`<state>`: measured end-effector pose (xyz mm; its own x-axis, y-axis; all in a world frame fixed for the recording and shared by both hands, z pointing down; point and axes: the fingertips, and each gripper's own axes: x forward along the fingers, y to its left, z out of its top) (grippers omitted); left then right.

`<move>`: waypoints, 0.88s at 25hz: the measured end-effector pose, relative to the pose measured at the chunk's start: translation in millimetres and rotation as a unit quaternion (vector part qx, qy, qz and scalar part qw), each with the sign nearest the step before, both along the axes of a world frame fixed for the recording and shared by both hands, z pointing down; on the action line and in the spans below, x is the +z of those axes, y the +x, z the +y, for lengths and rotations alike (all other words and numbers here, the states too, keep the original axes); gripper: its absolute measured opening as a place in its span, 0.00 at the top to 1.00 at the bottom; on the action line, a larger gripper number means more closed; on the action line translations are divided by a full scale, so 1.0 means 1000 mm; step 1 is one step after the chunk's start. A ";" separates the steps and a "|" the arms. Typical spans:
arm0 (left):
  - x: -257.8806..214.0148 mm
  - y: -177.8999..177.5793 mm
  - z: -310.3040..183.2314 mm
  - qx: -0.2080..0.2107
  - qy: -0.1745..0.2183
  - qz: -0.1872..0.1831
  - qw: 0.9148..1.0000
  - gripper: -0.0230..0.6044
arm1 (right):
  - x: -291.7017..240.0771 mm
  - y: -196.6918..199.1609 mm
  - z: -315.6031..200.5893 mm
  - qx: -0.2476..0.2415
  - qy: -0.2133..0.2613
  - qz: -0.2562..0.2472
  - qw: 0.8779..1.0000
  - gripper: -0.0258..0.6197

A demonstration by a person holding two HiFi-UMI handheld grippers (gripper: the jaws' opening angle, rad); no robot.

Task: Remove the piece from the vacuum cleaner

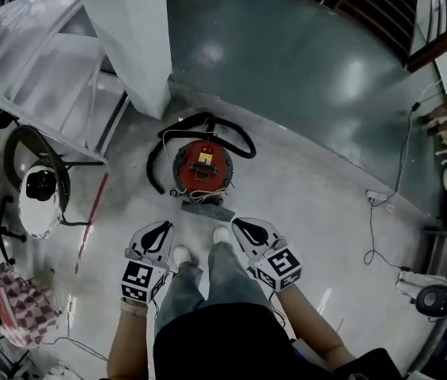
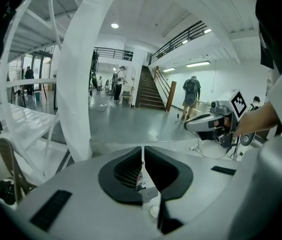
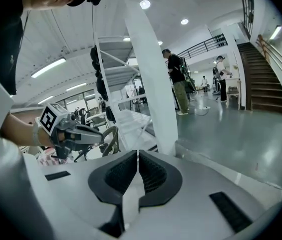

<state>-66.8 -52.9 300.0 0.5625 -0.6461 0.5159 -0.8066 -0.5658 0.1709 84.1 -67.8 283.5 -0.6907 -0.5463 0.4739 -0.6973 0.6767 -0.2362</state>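
Note:
A round red vacuum cleaner (image 1: 202, 165) sits on the pale floor in front of the person's feet. Its black hose (image 1: 235, 133) loops around it, and a grey floor nozzle (image 1: 207, 210) lies at its near side. My left gripper (image 1: 160, 228) hangs above the floor near the left shoe, jaws shut and empty. My right gripper (image 1: 240, 225) hangs by the right shoe, also shut and empty. Both are short of the vacuum, touching nothing. In the left gripper view the shut left gripper (image 2: 142, 156) points forward, with the right gripper (image 2: 215, 121) beside it. The right gripper view shows its own jaws (image 3: 138, 160) closed.
A white pillar (image 1: 132, 38) stands just behind the vacuum. White shelving (image 1: 33, 62) and a fan (image 1: 39, 190) lie at the left, with a checked bag (image 1: 17, 303) nearer. A power strip and cable (image 1: 377, 198) run along the right. People walk far off by the stairs (image 2: 149, 91).

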 end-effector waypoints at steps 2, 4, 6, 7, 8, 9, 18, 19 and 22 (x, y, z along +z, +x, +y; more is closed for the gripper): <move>0.013 0.007 -0.005 -0.004 -0.008 0.007 1.000 0.93 | 0.016 0.003 -0.004 -0.005 -0.010 0.004 1.000 0.91; 0.027 0.012 -0.011 -0.011 -0.013 0.012 1.000 0.93 | 0.033 0.006 -0.008 -0.011 -0.017 0.009 1.000 0.91; 0.044 0.017 -0.012 -0.018 -0.021 0.010 1.000 0.93 | 0.051 0.009 -0.010 -0.017 -0.025 0.015 0.999 0.91; 0.052 0.019 -0.012 -0.021 -0.025 0.010 0.999 0.93 | 0.060 0.011 -0.011 -0.021 -0.030 0.018 0.999 0.91; 0.061 0.022 -0.012 -0.023 -0.028 0.010 0.999 0.93 | 0.069 0.012 -0.012 -0.024 -0.035 0.022 0.999 0.91; 0.070 0.025 -0.012 -0.025 -0.033 0.011 0.999 0.93 | 0.078 0.014 -0.013 -0.027 -0.039 0.026 0.999 0.91; 0.160 0.047 -0.022 -0.008 -0.068 -0.014 0.998 0.93 | 0.172 0.021 -0.026 -0.061 -0.085 0.069 0.992 0.91; 0.170 0.049 -0.026 -0.007 -0.072 -0.018 0.997 0.93 | 0.184 0.023 -0.029 -0.061 -0.092 0.071 0.991 0.91; 0.203 0.055 -0.036 -0.007 -0.098 -0.027 0.995 0.93 | 0.219 0.032 -0.040 -0.061 -0.114 0.075 0.989 0.91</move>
<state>-11.5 -89.1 502.7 0.5218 -0.5381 0.6620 -0.8257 -0.5137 0.2332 115.8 -108.3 502.4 -0.6578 -0.3298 0.6771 -0.6524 0.6988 -0.2934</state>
